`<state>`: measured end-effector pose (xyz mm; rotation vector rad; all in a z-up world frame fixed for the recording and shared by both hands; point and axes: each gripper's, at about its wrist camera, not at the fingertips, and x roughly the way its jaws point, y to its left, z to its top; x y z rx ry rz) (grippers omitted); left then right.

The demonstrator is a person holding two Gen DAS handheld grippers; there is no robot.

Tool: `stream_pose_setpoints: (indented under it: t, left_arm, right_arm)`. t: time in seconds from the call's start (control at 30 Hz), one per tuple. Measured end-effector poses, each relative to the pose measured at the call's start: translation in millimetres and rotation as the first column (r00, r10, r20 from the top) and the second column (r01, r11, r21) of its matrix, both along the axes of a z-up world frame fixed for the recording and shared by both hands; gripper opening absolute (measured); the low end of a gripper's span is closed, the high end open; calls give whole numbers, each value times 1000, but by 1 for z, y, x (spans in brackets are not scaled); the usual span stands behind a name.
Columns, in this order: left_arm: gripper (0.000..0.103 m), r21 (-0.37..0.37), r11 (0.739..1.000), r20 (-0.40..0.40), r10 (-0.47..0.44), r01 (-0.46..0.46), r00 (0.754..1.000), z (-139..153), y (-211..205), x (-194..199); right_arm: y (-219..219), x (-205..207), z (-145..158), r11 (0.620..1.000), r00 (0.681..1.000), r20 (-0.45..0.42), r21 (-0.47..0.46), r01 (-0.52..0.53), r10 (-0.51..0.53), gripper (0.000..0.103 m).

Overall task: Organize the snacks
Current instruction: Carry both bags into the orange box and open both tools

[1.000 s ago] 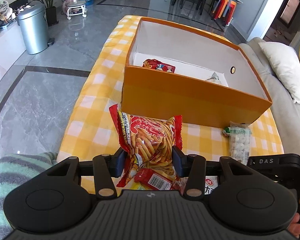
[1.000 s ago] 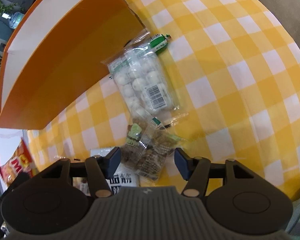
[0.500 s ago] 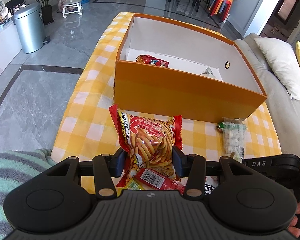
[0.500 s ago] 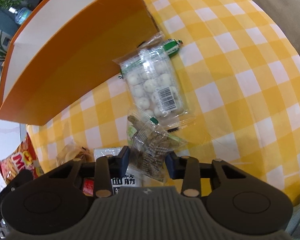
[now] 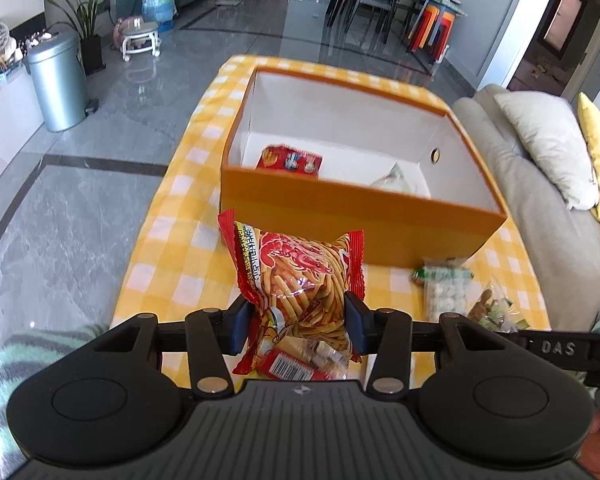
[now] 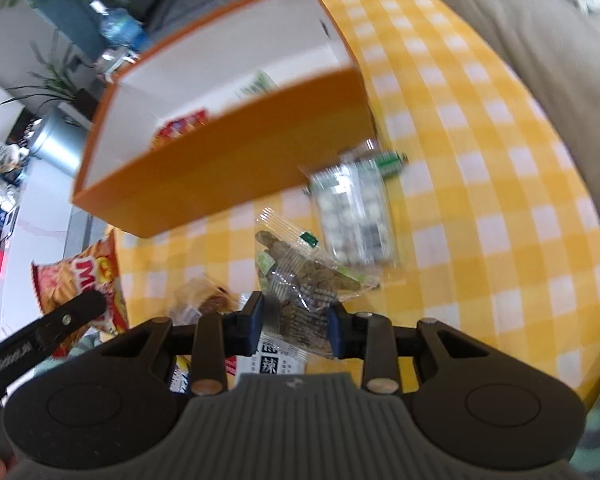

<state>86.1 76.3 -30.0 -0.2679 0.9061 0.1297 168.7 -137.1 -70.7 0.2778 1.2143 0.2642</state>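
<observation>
- Pinching a red bag of shrimp sticks (image 5: 300,280), the left gripper (image 5: 296,326) holds it by its lower half, blue pads pressed into both sides, the bag raised above the yellow checked tablecloth (image 5: 168,248)
- The right gripper (image 6: 294,324) has just been closing its jaws; they now press a clear packet of brown-green snacks (image 6: 300,276) between them, nearly closed
- An orange box (image 5: 360,216) with white inner walls stands on the cloth beyond both grippers; a red packet (image 5: 290,158) and a pale packet (image 5: 396,178) lie inside
- A clear pack of white balls (image 6: 354,216) lies on the cloth just beside the box's near wall
- More small packets lie under the grippers, mostly hidden
</observation>
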Motion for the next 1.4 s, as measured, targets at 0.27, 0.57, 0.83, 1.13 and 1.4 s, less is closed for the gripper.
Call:
stream_pose_setpoints:
  t: [0.27, 0.57, 0.83, 1.13, 1.4]
  left_arm:
    - [54, 22, 999, 66, -40, 38, 997, 30, 2, 19]
    - [54, 1, 995, 89, -100, 101, 991, 50, 4, 72]
    - [54, 28, 987, -13, -156, 156, 988, 33, -1, 135]
    - [54, 75, 965, -212, -232, 253, 949, -14, -12, 184]
    - [54, 84, 951, -321, -257, 298, 911, -48, -18, 207]
  right_arm:
    - [0, -12, 61, 991, 968, 215, -56, -124, 133, 30]
    - [7, 28, 99, 966, 905, 338, -101, -239, 259, 30]
    - [19, 104, 95, 932, 891, 290, -205, -299, 349, 30]
    - [40, 174, 51, 852, 885, 89, -328, -408, 458, 30]
    - [63, 198, 14, 788, 866, -95, -374, -489, 492, 30]
